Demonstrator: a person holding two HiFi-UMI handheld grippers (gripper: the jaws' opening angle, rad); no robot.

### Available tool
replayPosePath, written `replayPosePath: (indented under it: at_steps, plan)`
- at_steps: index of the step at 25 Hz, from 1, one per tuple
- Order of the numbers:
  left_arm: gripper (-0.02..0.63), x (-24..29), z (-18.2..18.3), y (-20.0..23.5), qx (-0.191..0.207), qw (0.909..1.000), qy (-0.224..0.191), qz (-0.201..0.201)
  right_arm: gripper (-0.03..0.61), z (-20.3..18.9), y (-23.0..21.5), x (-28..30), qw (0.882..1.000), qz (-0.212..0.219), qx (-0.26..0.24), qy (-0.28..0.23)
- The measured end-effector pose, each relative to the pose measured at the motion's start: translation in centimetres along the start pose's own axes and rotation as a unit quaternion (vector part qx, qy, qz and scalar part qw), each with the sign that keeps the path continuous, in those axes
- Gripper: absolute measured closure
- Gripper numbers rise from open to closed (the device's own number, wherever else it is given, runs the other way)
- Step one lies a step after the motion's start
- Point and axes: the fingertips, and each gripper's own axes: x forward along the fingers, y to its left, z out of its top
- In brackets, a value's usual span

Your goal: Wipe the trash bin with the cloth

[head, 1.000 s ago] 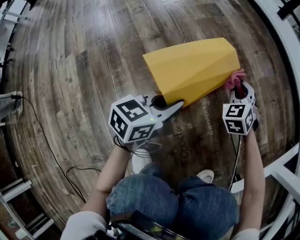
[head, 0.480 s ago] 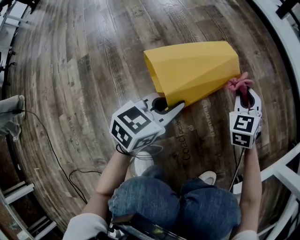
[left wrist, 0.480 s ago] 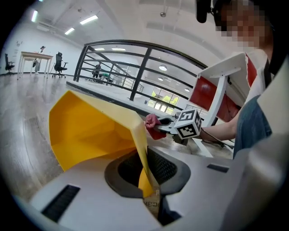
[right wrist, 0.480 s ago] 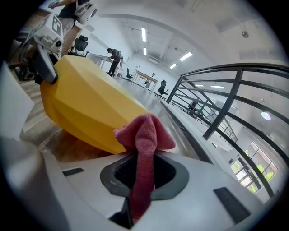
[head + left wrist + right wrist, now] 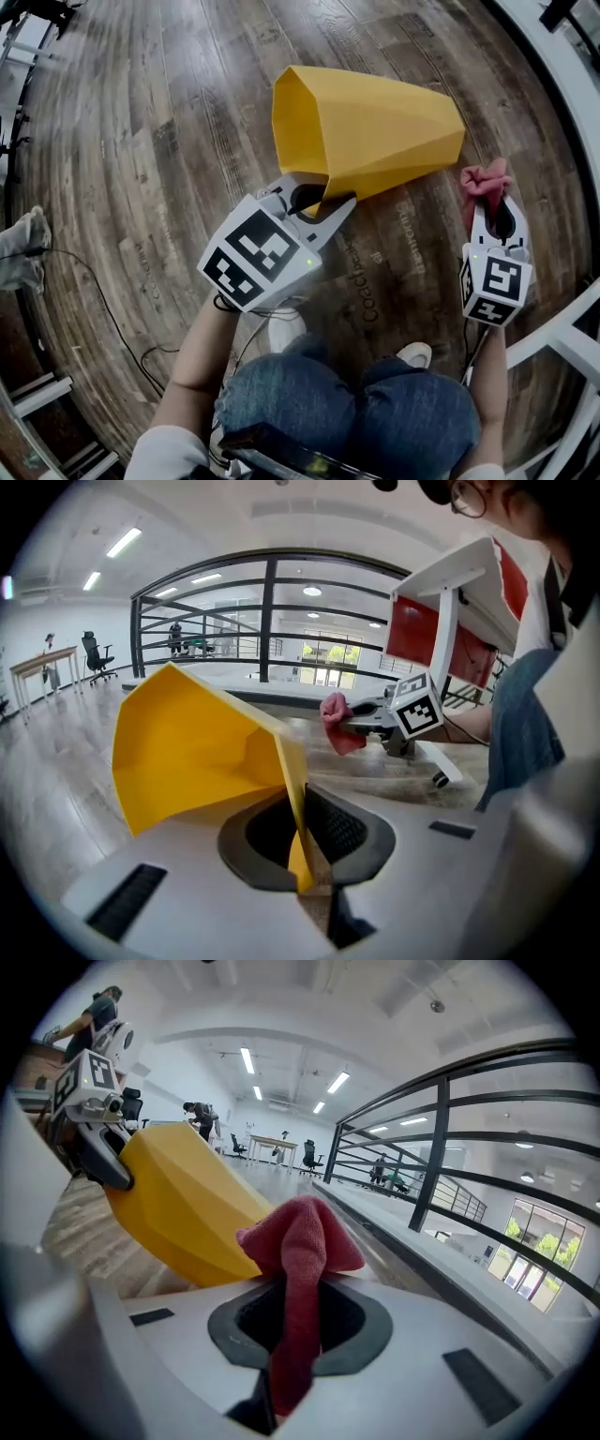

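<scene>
A yellow faceted trash bin [image 5: 375, 127] lies on its side on the wooden floor, its mouth turned to the left. My left gripper [image 5: 317, 202] is shut on the rim of the trash bin [image 5: 187, 752] at the lower edge of its mouth. My right gripper [image 5: 489, 192] is shut on a pink cloth [image 5: 483, 180], which bunches out past the jaws, just right of the bin's base and apart from it. In the right gripper view the cloth [image 5: 298, 1241] stands up between the jaws with the trash bin [image 5: 183, 1199] to its left.
A black cable [image 5: 103, 309] runs across the floor at the left. White frame bars [image 5: 562, 347] stand at the right. The person's knees and a white shoe [image 5: 412, 354] are at the bottom. A railing [image 5: 441, 1157] runs along the right side.
The bin's mouth has swung up and toward the left with my left gripper on its rim. My right gripper with the cloth has drawn back from the bin's base, to the lower right.
</scene>
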Motion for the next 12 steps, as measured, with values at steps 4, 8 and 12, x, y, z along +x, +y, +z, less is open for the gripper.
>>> replayPosePath:
  at_steps: [4, 8, 12]
  plan:
    - [0.591, -0.6, 0.7, 0.4, 0.056, 0.9970, 0.054, 0.003, 0.528, 0.2, -0.4, -1.1, 0.999, -0.004, 0.037, -0.009]
    - [0.586, -0.7, 1.6, 0.6, 0.131, 0.9837, 0.123, -0.014, 0.528, 0.3, -1.0, -2.0, 0.997, -0.013, 0.076, -0.018]
    - [0.583, -0.2, 3.4, 0.6, 0.235, 0.9539, 0.186, -0.025, 0.528, 0.1, -1.3, -2.4, 0.994, -0.015, 0.104, -0.022]
